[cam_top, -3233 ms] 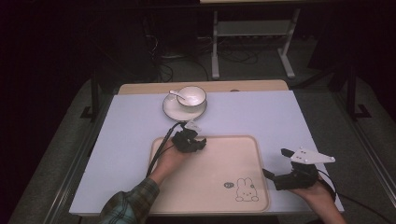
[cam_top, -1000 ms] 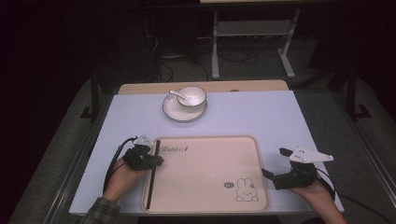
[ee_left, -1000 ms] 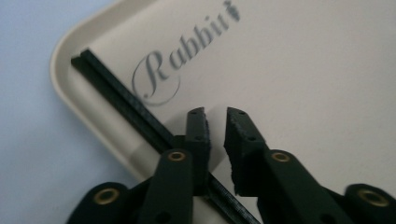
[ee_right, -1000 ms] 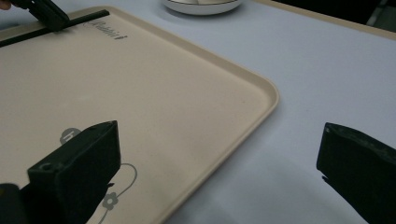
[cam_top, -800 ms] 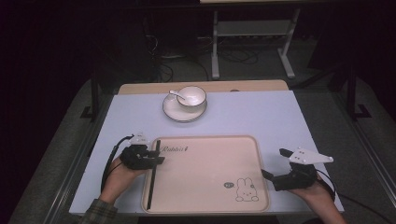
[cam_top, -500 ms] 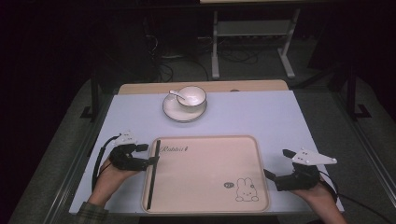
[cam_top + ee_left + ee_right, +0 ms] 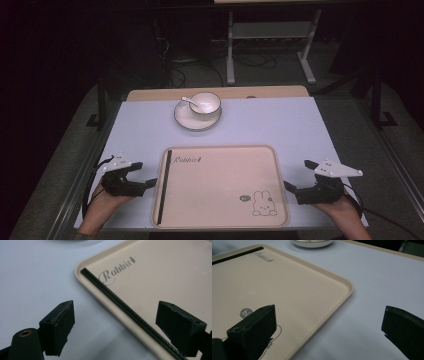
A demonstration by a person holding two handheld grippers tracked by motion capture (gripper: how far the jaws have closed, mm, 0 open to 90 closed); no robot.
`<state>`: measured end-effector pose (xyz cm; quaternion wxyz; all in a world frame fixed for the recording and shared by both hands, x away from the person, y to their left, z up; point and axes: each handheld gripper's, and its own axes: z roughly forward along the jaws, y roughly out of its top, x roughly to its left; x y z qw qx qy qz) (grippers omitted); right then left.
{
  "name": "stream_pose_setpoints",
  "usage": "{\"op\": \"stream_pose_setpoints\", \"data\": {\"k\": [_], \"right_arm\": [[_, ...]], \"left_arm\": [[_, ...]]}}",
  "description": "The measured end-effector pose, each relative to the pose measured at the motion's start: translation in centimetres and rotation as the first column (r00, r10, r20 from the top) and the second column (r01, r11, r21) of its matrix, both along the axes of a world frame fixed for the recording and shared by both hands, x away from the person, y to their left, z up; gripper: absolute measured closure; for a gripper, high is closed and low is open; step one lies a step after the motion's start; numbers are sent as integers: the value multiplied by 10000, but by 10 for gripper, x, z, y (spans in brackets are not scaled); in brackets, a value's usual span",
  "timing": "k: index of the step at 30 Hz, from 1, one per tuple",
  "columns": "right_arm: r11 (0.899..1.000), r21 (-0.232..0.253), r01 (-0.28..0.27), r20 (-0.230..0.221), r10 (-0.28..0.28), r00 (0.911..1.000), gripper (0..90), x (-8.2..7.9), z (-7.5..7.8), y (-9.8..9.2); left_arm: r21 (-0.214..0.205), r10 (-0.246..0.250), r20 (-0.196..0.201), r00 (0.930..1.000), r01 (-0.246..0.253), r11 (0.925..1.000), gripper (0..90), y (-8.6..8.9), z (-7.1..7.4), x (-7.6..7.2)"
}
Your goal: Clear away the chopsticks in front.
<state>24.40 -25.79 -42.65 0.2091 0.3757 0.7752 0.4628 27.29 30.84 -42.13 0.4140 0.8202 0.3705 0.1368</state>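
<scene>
A thin black stick [image 7: 164,187] lies along the left inner edge of the beige rabbit tray [image 7: 220,200]. My left gripper [image 7: 146,173] hovers over the table just left of the tray; its jaws have just been opening and touch nothing. In the left gripper view the stick [image 7: 120,305] and the tray's rim [image 7: 100,295] lie beyond the open left gripper [image 7: 116,310]. My right gripper [image 7: 296,174] rests open at the tray's right edge. The right gripper view shows the right gripper [image 7: 329,310] wide apart over the tray's corner [image 7: 344,287].
A white bowl [image 7: 204,102] with a spoon [image 7: 187,100] sits on a saucer [image 7: 197,120] at the back of the pale table [image 7: 280,125]. The table's front edge runs just below the tray. Dark floor, cables and a metal stand lie behind.
The left gripper went from the tray's back edge to its left edge, let go of the black stick there, opened, and drew left off the tray. The right gripper stayed put.
</scene>
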Motion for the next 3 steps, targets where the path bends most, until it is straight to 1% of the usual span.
{"op": "stream_pose_setpoints", "data": {"k": [3], "right_arm": [[10000, 26, 27, 24, -27, 10000, 0, 0, 0, 0]], "left_arm": [[-84, 56, 45, 10000, -56, 9999, 149, 2, 0, 0]]}}
